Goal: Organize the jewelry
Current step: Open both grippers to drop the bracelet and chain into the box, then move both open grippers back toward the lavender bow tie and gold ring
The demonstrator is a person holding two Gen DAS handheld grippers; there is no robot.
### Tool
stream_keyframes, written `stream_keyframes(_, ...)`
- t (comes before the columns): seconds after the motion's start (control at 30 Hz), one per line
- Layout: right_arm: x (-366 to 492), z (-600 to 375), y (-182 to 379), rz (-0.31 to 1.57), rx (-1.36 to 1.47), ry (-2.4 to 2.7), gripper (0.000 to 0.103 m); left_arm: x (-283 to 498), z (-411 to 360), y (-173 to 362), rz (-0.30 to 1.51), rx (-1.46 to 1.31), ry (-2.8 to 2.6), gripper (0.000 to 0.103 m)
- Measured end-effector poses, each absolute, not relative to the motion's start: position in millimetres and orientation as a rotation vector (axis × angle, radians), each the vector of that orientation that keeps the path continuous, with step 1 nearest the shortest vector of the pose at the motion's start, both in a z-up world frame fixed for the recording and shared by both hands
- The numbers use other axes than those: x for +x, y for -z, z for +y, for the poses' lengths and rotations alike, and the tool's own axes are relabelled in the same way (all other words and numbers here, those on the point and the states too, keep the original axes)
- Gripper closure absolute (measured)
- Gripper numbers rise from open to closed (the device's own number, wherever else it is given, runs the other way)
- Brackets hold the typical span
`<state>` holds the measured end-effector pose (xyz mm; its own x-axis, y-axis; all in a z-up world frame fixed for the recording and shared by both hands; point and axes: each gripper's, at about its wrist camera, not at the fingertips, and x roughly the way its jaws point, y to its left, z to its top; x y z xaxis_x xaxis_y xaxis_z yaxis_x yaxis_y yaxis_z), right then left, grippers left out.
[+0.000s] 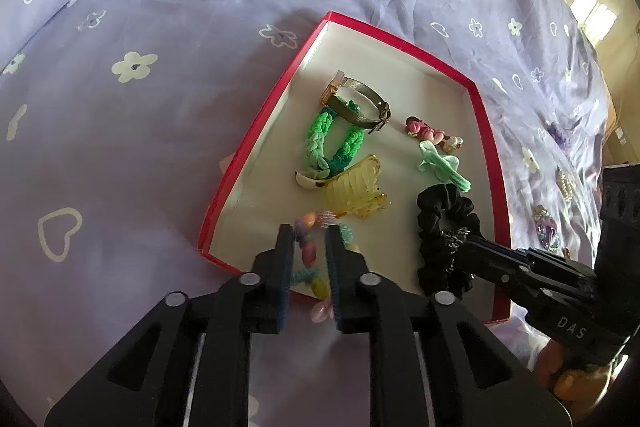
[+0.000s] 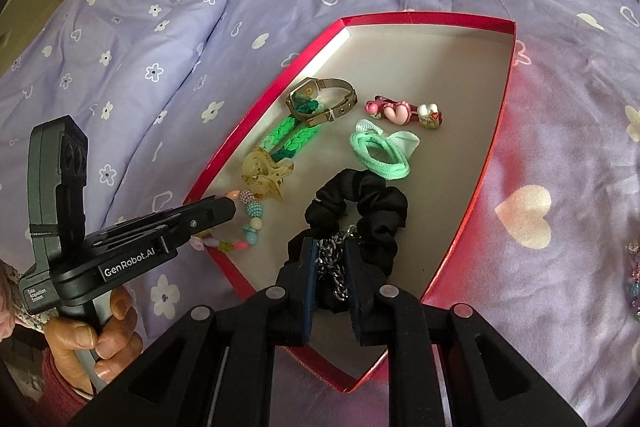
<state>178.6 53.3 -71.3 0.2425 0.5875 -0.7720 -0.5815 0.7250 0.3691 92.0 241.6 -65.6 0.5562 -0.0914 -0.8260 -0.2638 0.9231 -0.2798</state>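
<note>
Pastel plastic beads on a thin cord make up the colourful bracelet (image 1: 310,255), which hangs between the fingers of the left gripper (image 1: 308,243) over the near corner of the shallow red cardboard box (image 1: 486,131). The jaws stand narrow, a little apart, and the pads do not seem to press the beads, so the bracelet looks loose there. It should be light and floppy, with smooth, slippery beads; a hold across one bead with the cord behind it seems safest.

The right gripper (image 2: 330,267) has its jaws narrow around a silver metal chain (image 2: 334,259), just above the black fabric scrunchie (image 2: 360,211). Whether the pads pinch the chain, one cannot tell. A chain is heavier for its size, limp and likely to slide; gathering several links together would give a better hold.

The box lies on the lilac flowered bedsheet (image 1: 160,147).
</note>
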Motion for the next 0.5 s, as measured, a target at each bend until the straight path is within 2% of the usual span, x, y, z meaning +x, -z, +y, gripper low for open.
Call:
stream_keyframes(0.1,176.7,50.1,65.8,1.052,0.020,-0.803,0.086,90.1,239.8,60.9,0.975,-0.386,-0.112,0.068)
stream_keyframes(0.3,169.9,34.9,48.2,1.019,0.056,-0.809,0.075,83.9,235.5,49.9,0.961,-0.374,-0.114,0.063)
stream_keyframes(0.37,166.0,25.3,41.9,1.000,0.075,-0.808,0.065,80.6,233.5,44.9,0.951,-0.377,-0.113,0.061)
stream_keyframes(0.5,159.5,2.0,33.4,0.973,0.096,-0.783,0.065,74.8,224.6,34.1,0.935,-0.376,-0.098,0.060)
